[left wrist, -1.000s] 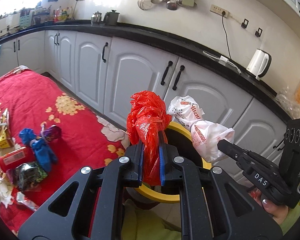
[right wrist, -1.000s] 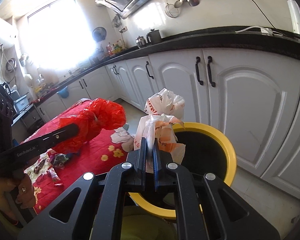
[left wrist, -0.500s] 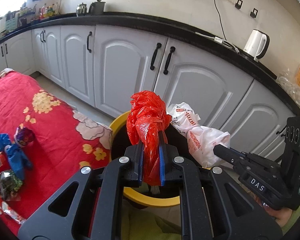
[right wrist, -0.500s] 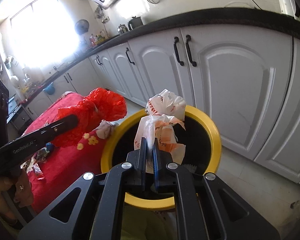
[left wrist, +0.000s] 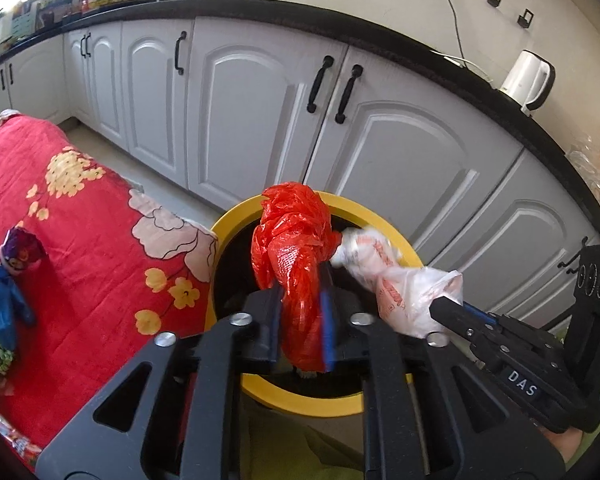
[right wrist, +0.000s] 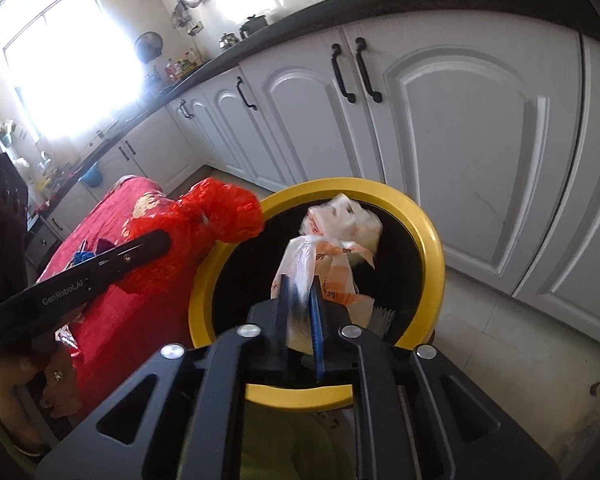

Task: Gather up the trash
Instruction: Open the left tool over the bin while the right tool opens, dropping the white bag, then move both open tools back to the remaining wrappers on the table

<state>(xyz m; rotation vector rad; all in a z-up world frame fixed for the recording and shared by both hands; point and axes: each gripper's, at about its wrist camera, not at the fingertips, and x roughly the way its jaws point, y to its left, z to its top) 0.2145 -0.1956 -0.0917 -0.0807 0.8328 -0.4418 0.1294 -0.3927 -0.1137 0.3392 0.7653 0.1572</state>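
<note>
A crumpled red plastic bag (left wrist: pixel 296 240) stands between the pads of my left gripper (left wrist: pixel 300 292), over the near side of a round yellow-rimmed bin (left wrist: pixel 236 220). The jaws are opening, and the bag still fills the gap and touches both pads. My right gripper (right wrist: pixel 299 284) hangs over the same bin (right wrist: pixel 432 240) with a white and orange plastic bag (right wrist: pixel 328 248) between its opening jaws. The bag's thin neck is blurred and loose between the pads. Each gripper shows in the other's view: the left gripper (right wrist: pixel 156 246) and the right gripper (left wrist: pixel 440 306).
A table with a red floral cloth (left wrist: pixel 80 240) stands left of the bin, with a blue wrapper (left wrist: pixel 0 296) and a purple wrapper (left wrist: pixel 22 248) on it. White cabinets (left wrist: pixel 240 100) run behind the bin. A white kettle (left wrist: pixel 526 80) sits on the black counter.
Both grippers have sunk closer to the bin's mouth. Their jaws have parted a little around the bags. The white bag has blurred and sagged toward the bin.
</note>
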